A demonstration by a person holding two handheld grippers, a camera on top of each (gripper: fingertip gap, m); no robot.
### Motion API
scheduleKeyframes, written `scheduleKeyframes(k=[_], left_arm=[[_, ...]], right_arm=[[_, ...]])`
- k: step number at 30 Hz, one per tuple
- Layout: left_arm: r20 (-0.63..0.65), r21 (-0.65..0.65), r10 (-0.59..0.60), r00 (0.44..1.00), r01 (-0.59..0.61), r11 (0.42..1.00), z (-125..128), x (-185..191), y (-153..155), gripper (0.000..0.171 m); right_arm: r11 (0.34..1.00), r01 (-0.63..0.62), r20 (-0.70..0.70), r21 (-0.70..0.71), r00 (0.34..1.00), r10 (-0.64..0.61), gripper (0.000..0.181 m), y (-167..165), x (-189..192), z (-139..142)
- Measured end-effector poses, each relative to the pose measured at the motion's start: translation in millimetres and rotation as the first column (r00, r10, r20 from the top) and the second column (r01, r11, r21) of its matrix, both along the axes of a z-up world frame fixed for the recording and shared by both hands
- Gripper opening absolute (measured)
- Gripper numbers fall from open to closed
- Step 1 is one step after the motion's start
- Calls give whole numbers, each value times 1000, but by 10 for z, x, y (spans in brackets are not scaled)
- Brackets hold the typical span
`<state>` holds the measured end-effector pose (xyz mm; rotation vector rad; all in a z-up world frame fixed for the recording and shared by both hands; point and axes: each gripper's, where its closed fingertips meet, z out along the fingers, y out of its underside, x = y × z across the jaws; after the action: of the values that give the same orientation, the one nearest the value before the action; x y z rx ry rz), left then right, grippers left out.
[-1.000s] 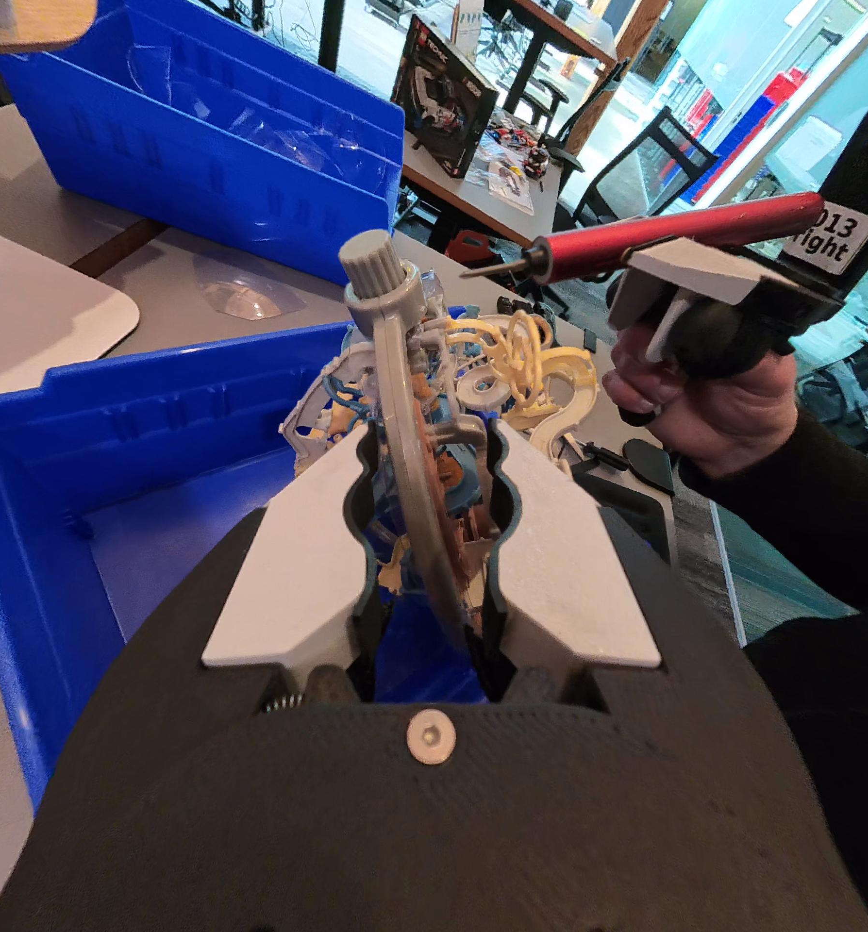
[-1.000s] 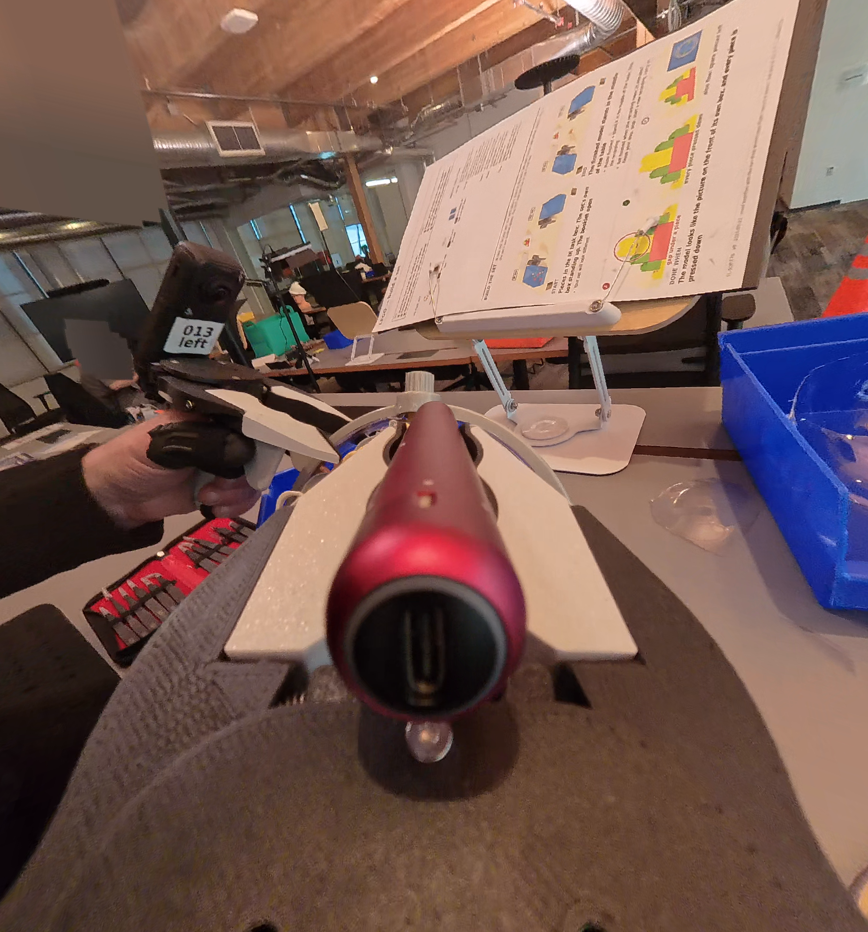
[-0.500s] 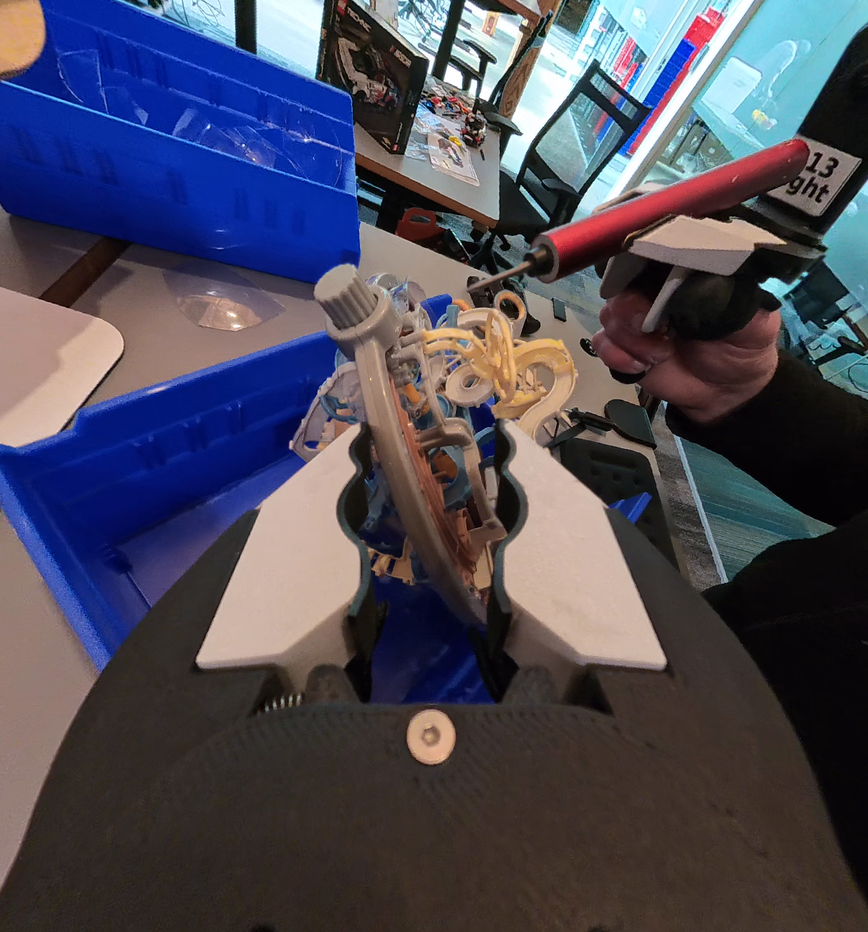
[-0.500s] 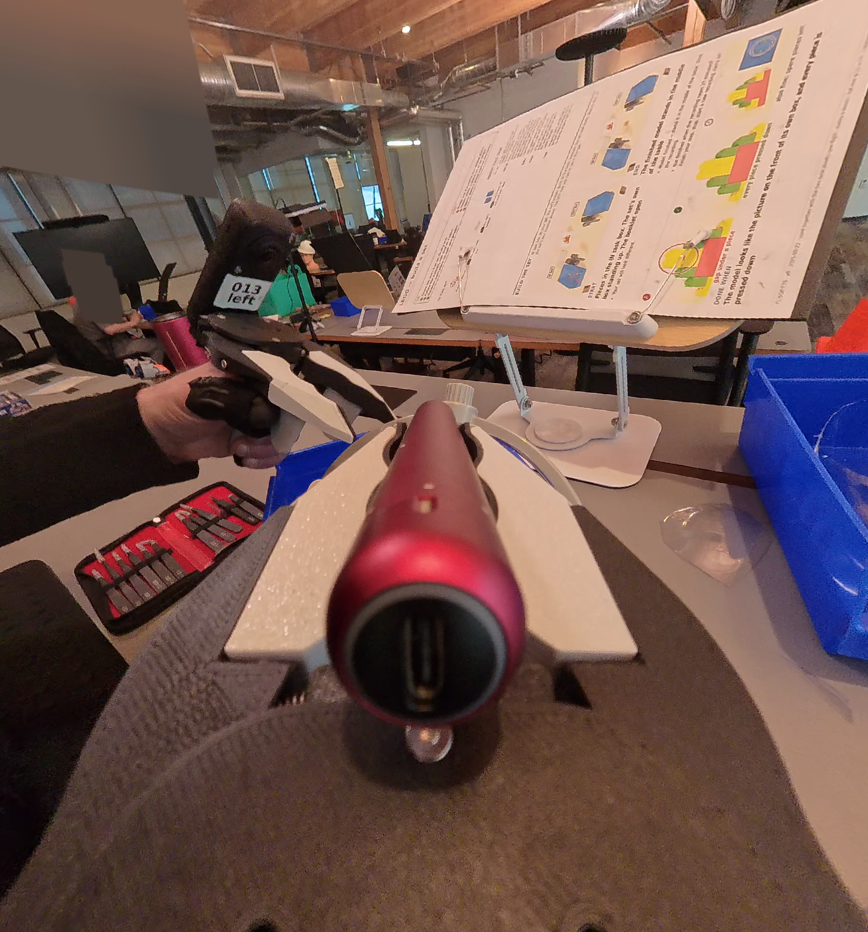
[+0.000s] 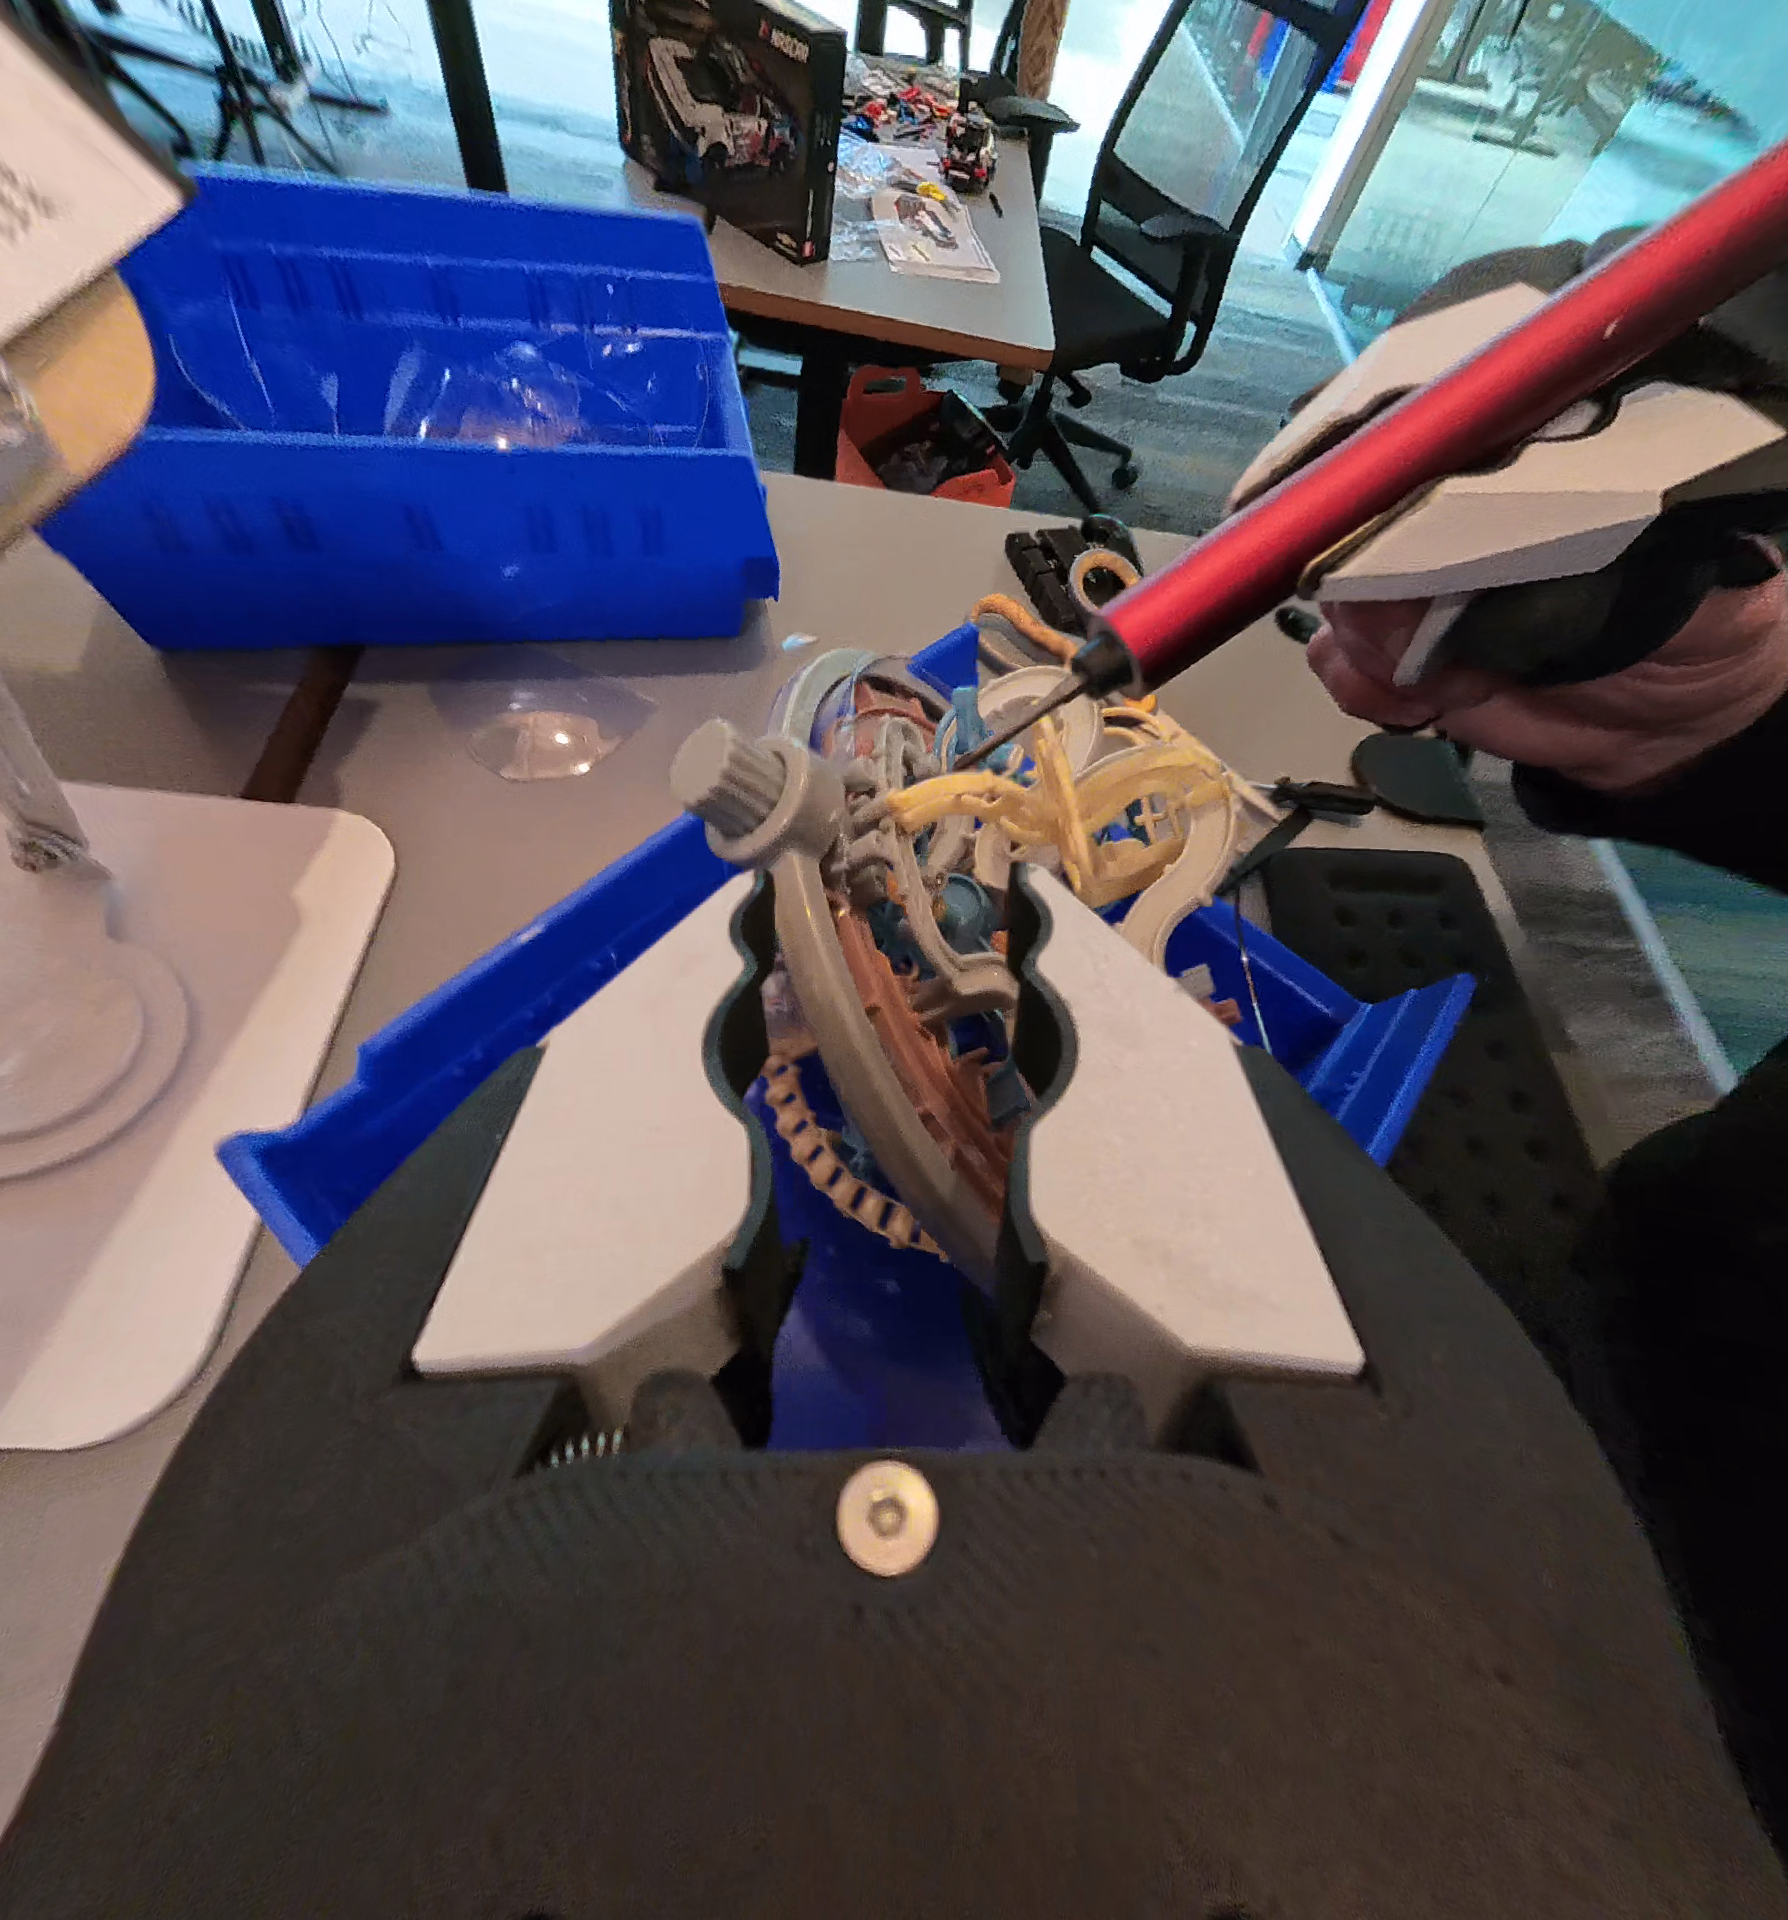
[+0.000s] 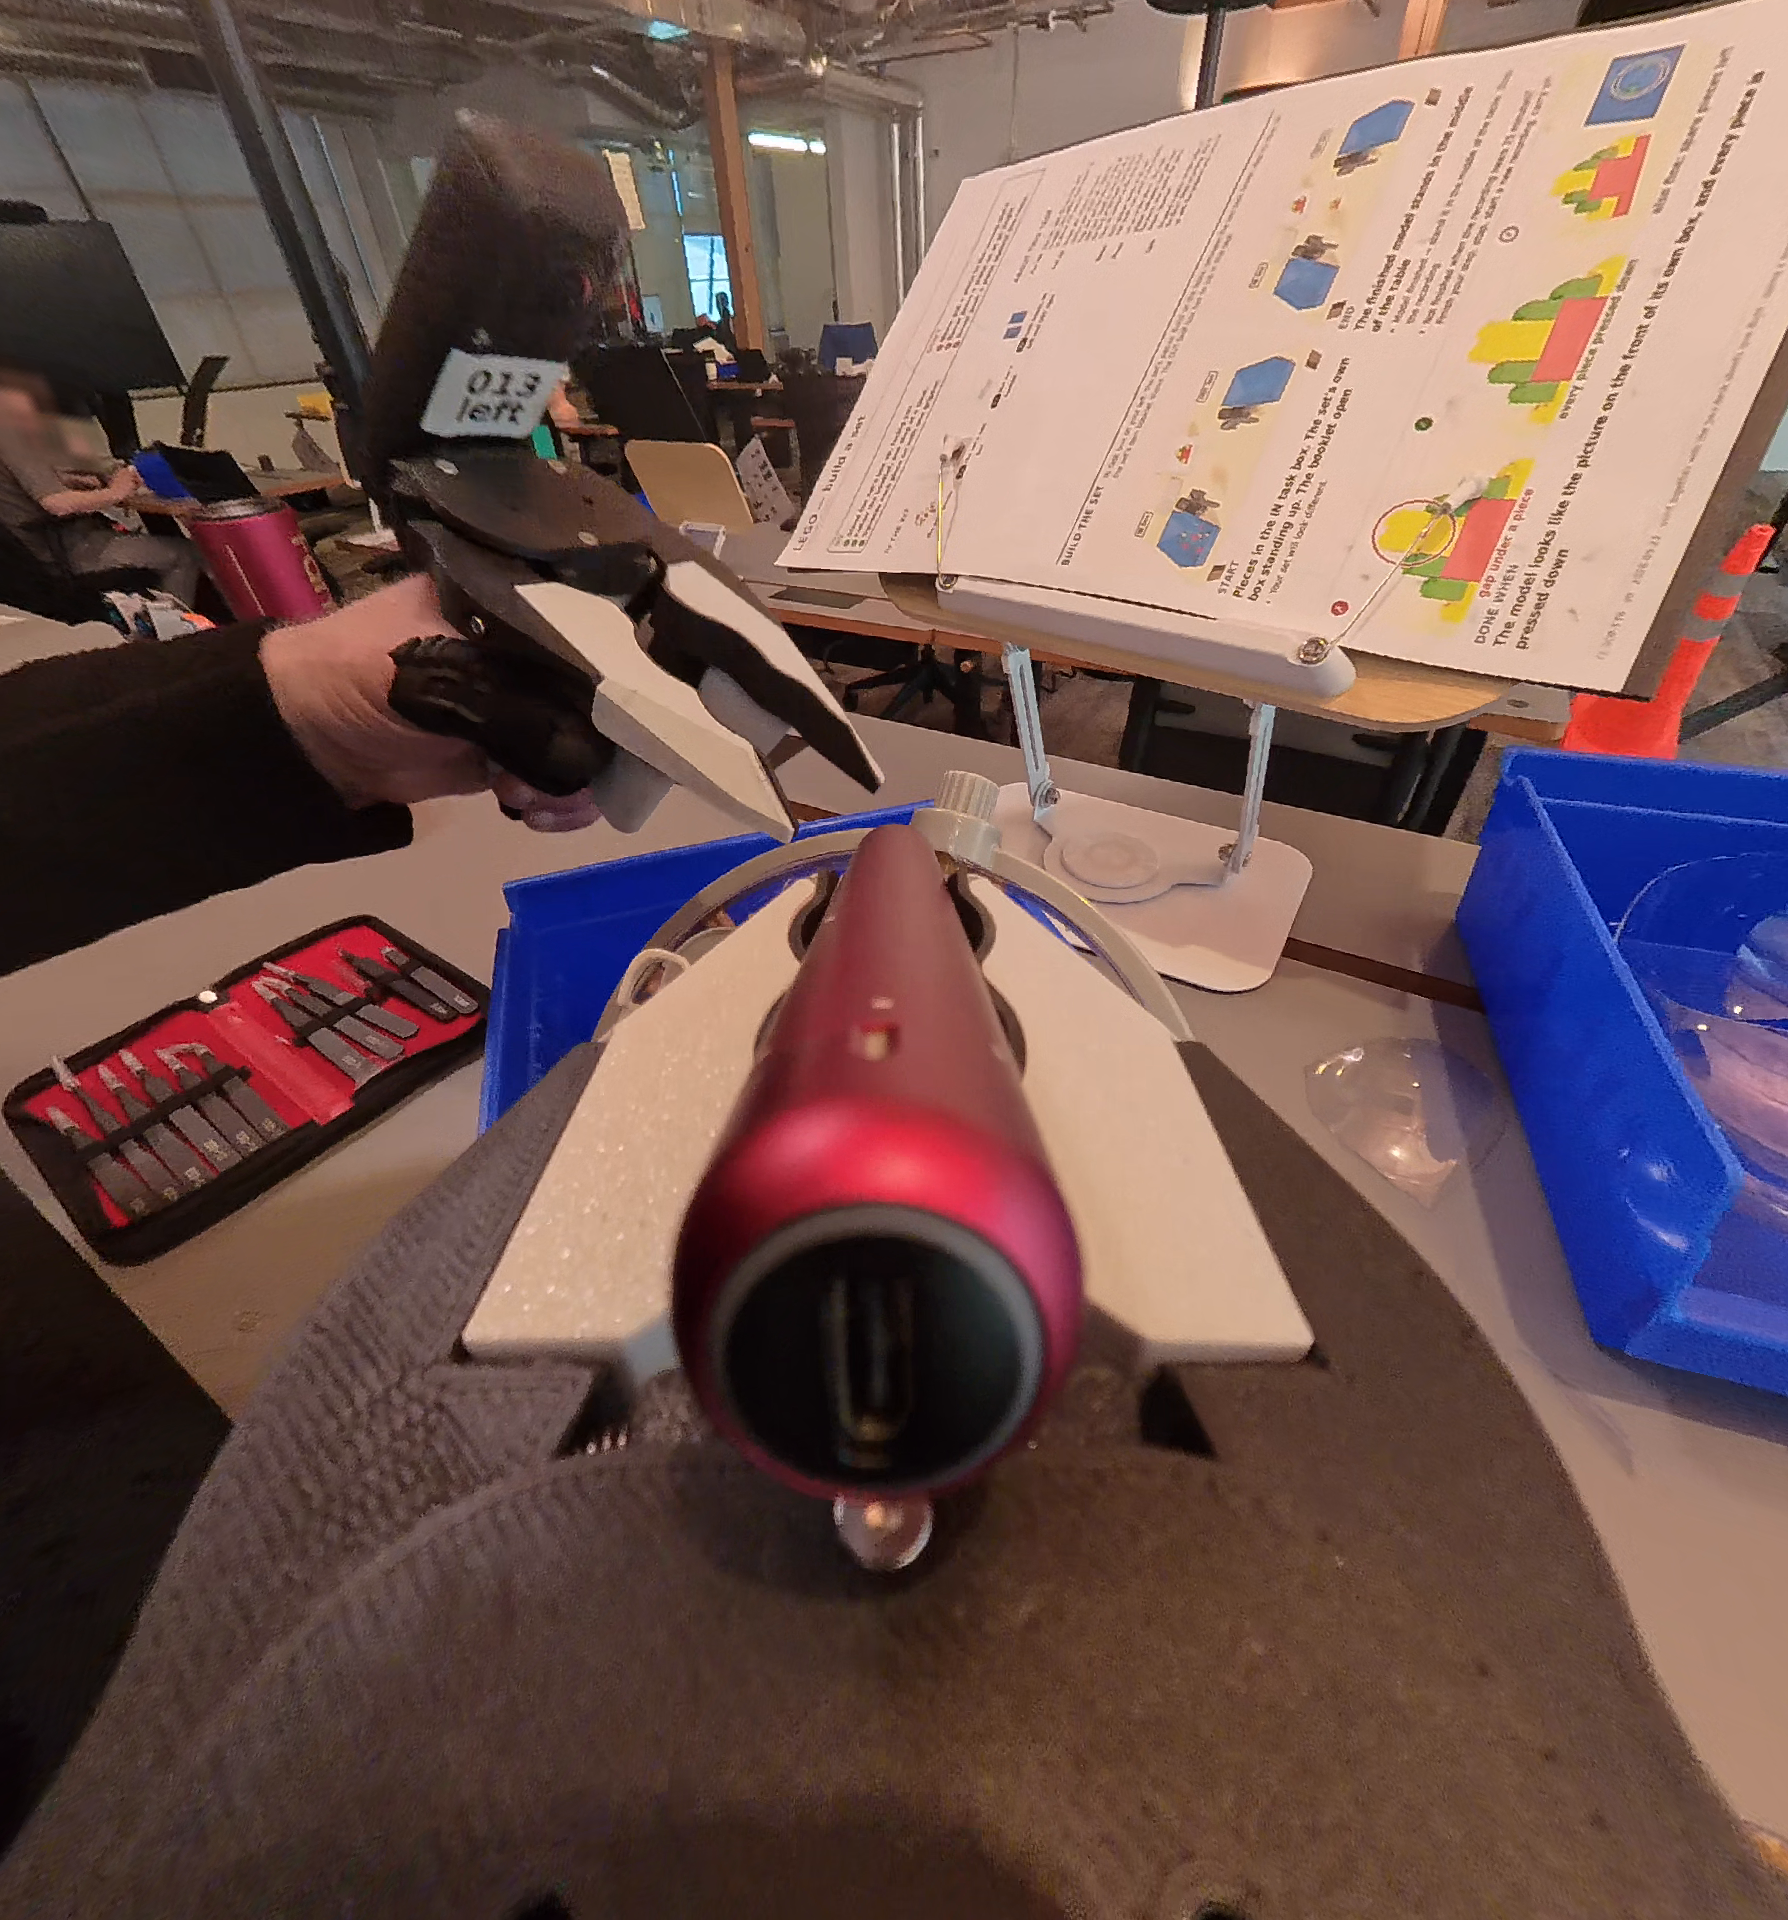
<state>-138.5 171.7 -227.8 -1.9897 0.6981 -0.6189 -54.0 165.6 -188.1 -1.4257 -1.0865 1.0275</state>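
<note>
Plastic model (image 5: pixel 848 997), the globe-ish one with the grey arc and the ribbed knob on top, sits right over the near blue bin (image 5: pixel 474 1029), lifted partly out of it. The left gripper (image 5: pixel 885 883) has it clamped: the jaws are narrowed onto the grey arc, with the brown and blue innards squeezed in between the pads.

The right gripper (image 6: pixel 890 883) is closed around a red screwdriver (image 5: pixel 1389 436), which lies along the fingers and points out past them. Its hand (image 5: pixel 1596 707) comes in from beyond the bin's right end.

What's changed: a second ago the screwdriver hung up in the air, well clear of the model. Now it has swung down, and its thin bit (image 5: pixel 1015 717) is poking in among the cream and light blue parts at the model's far side, above the bin's far rim. It looks like it's touching something in there, but I can't tell exactly which part. The left gripper's hold on the arc looks the same as before.

Around the bin:
- a second blue bin (image 5: pixel 402 520) with clear plastic shells sits behind it
- a loose clear dome (image 5: pixel 542 727) lies between the two
- a white stand base (image 5: pixel 142 1039) is off its left side
- a black mat (image 5: pixel 1420 997) is just beside its right end
- an open red tool case (image 6: pixel 246 1070) lies near it
</note>
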Motion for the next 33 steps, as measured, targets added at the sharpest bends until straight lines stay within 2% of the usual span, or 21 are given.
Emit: scheduleKeyframes(k=[5, 9, 13, 18, 22, 25, 28, 33], left_arm=[[-224, 236, -99, 969, 152, 960, 242, 317, -91, 33], [-500, 363, -51, 865, 262, 894, 196, 470, -81, 32], [-594, 419, 4, 805, 305, 855, 186, 507, -35, 27], [-623, 469, 47, 781, 325, 821, 227, 571, -21, 20], [-618, 510, 73, 783, 328, 795, 275, 582, -30, 19], [-617, 511, 63, 785, 338, 790, 300, 596, -57, 19], [-608, 496, 29, 794, 351, 794, 306, 651, -98, 19], [-583, 481, 7, 812, 338, 809, 325, 662, -131, 20]], right_arm=[[996, 30, 68, 86, 997, -36, 20, -42, -68, 4], [997, 22, 58, 69, 998, -26, 19, -88, -121, 26], [1000, 9, 11, -15, 1000, -8, 20, -89, -121, 56], [997, -22, -26, -80, 999, 20, 20, -111, -109, 98], [995, -31, -39, -91, 999, 27, 19, -120, -98, 141], [995, -42, -37, -88, 999, 39, 21, -144, -101, 168], [995, -61, -26, -79, 998, 60, 30, -187, -131, 168], [997, -73, -7, -33, 997, 73, 30, -234, -140, 177]])
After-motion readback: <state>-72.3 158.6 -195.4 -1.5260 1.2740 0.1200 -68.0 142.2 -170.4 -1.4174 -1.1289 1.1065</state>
